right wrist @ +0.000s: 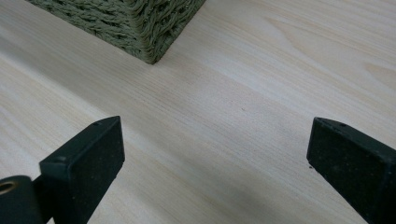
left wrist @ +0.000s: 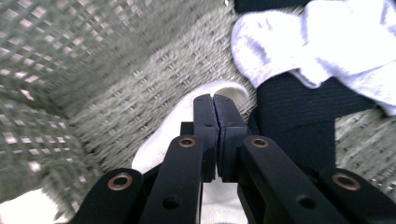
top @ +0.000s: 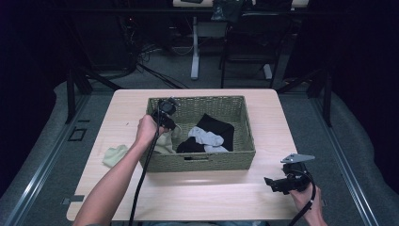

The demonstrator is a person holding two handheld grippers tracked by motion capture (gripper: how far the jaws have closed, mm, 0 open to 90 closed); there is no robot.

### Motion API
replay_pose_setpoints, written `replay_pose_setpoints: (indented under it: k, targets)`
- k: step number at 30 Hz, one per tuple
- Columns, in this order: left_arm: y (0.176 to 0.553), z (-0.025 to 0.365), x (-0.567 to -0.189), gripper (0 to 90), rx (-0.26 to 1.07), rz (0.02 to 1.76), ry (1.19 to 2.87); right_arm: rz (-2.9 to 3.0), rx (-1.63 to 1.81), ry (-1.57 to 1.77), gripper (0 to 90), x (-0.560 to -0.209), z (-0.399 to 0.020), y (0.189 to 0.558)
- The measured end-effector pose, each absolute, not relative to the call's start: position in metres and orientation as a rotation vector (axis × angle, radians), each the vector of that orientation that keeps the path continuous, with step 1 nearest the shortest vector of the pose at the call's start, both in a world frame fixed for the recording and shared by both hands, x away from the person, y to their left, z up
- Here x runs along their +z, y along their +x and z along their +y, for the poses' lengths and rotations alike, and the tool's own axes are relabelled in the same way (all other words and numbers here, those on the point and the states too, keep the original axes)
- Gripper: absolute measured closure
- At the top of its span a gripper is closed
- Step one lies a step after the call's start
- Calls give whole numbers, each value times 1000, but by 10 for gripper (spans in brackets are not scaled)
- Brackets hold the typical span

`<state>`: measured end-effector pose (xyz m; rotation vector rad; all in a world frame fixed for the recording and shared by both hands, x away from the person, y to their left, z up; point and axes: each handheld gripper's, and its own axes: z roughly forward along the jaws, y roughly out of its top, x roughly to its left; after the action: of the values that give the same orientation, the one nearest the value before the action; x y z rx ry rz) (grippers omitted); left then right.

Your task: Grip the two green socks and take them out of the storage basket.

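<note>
Pale wood-grain table (top: 197, 188) carries everything I am working with, and on it sits the olive-green woven rectangular basket (top: 202, 161), near the far edge. Inside the basket I see a black sock (top: 217, 126) lying under a light grey sock (top: 205, 137), both toward its right half. A cream-white sock (left wrist: 163, 140) lies in the basket's left near corner, against the woven wall. Outside, just beside the basket's left wall, a pale yellow-green sock (top: 114, 154) rests on the table.

My left gripper (left wrist: 215, 100) is down in that left corner, its fingers pressed together on a fold of the cream-white sock; in the left gripper view the pads meet with cloth spreading out beneath and beyond them, and the black sock lies just to their right.

My right gripper (top: 270, 184) hovers over the table's near right part, well apart from the basket, fingers spread wide with nothing between them; its view shows the basket's corner ahead.
</note>
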<state>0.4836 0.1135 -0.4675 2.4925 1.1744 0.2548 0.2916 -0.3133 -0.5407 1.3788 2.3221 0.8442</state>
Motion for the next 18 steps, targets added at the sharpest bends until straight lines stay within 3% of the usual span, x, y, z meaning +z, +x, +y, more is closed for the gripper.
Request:
replay_pose_setpoints:
  k: [18]
  targets:
    - [467,126,-409,892,308,1081,2430,2324,842,1383,36,-541,-313,292]
